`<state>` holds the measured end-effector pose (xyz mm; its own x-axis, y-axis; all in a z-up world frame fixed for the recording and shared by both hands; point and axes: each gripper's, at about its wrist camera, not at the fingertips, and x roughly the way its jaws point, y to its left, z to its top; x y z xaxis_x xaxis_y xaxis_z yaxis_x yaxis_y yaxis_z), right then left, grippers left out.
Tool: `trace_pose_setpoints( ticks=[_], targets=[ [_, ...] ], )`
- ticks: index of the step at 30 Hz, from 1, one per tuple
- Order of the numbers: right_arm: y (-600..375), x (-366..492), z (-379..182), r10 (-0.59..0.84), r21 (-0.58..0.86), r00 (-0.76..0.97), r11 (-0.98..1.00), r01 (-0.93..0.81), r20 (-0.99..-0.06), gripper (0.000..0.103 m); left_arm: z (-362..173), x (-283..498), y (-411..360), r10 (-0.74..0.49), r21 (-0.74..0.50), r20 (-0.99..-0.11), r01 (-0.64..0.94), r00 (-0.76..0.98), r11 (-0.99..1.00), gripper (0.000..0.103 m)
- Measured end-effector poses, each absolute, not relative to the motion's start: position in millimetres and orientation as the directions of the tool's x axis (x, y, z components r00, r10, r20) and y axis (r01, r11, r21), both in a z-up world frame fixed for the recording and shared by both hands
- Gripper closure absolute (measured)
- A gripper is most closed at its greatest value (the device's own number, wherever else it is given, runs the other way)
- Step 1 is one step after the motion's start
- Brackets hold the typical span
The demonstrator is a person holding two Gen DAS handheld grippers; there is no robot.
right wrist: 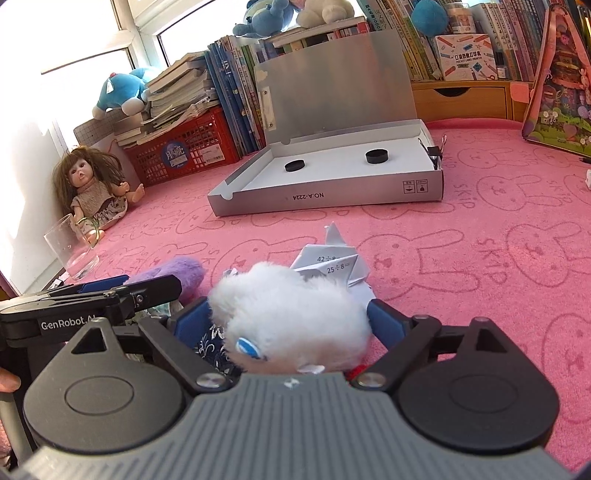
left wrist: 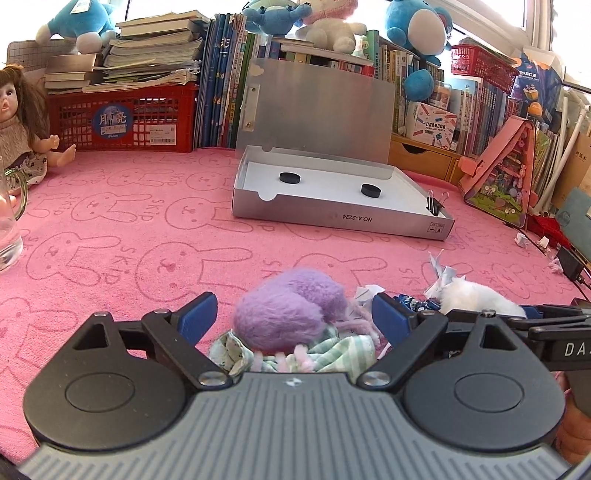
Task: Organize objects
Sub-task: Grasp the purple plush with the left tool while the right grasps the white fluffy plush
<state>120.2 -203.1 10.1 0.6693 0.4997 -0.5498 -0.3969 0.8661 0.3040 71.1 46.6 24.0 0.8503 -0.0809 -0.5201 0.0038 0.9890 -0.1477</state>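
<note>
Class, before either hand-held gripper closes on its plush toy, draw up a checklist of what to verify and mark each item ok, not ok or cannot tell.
1. Purple plush between left hand-held gripper fingers: ok.
2. White plush between right hand-held gripper fingers: ok.
3. Both sets of jaws wide, not pressing the plush: ok.
4. Box lid up, tray open: ok.
5. Folded paper clear of right fingers: cannot tell.
6. Cloth under purple plush clear of left fingers: cannot tell.

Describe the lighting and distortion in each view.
Left wrist: fisheye bends the book row, window blown out behind the plush toys. Right wrist: window overexposed at upper left, glare washes out the wall by the doll; edges curve.
</note>
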Motion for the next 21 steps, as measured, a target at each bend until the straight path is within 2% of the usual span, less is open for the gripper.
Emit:
trace_pose_setpoints(
  ticks=[9,12,14,16,18,21],
  targets=[
    [-202,126,4,0.503,0.305,0.643,0.863,-0.402,-0.577,0.009,9,91,56,-0.108,-0.213,-0.576,-0.021,0.811,0.977,0.01],
    [-202,126,6,0.504,0.309,0.642,0.863,-0.4,-0.577,0.013,6,95,57,-0.115,-0.225,-0.576,-0.022,0.809,0.974,0.01],
    [-203,125,8,0.504,0.314,0.643,0.864,-0.395,-0.576,0.022,6,96,57,-0.128,-0.239,-0.573,-0.016,0.81,0.971,0.011],
    [-204,124,12,0.507,0.316,0.645,0.862,-0.397,-0.572,0.025,6,97,58,-0.136,-0.255,-0.569,-0.018,0.811,0.967,0.012],
    [-204,122,16,0.507,0.307,0.649,0.861,-0.405,-0.567,0.027,6,97,59,-0.145,-0.266,-0.566,-0.013,0.812,0.964,0.025],
    [-203,120,20,0.494,0.281,0.662,0.869,-0.408,-0.564,0.031,8,96,59,-0.137,-0.265,-0.565,-0.022,0.813,0.964,0.03]
  ],
)
